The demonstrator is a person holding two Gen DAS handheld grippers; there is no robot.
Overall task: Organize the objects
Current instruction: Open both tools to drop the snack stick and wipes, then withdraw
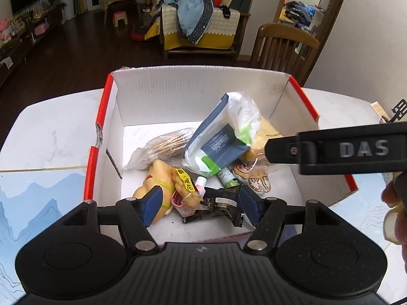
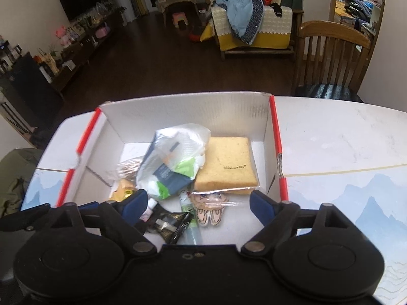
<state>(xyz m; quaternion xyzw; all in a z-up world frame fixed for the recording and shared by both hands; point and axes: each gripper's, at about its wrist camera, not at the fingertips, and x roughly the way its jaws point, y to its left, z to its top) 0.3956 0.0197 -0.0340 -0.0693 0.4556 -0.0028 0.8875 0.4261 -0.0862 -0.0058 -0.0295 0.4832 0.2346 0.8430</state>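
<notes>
Clutter fills the white cardboard box [image 1: 193, 94] with red edges, and that box sits straight ahead of both sets of jaws. Between and just beyond the left gripper [image 1: 199, 203], whose blue pads stand apart with nothing pinched, lie a yellow twisted-dough snack pack [image 1: 184, 185], a black foil sachet [image 1: 221, 207] and a small pink-capped tube [image 1: 201, 184]. Further out from those jaws a tissue pack [image 1: 221, 142] in blue, white and green leans tilted over a bag of cotton swabs [image 1: 162, 145]. The right gripper [image 2: 201, 204] is spread wide too, holding nothing; just past its right pad rests a wrapped slice of bread [image 2: 226, 162], with a cartoon-figure charm [image 2: 208, 208] in clear wrap between the pads and a green-and-white tube [image 2: 189, 218] beside it.

By my judgement the gathering looks largely done: everything small seems to be inside the box, and the white table [image 2: 343, 139] with its mountain-print mat shows no stray item near either tool. What may remain is tidying the heap, which lies loose and overlapping.

Much stays unclear. The near box wall is hidden behind both gripper bodies, the swab bag is half buried, and whatever lies under the tissue pack cannot be seen. The hand [image 1: 394, 203] at the frame edge is cut off.
</notes>
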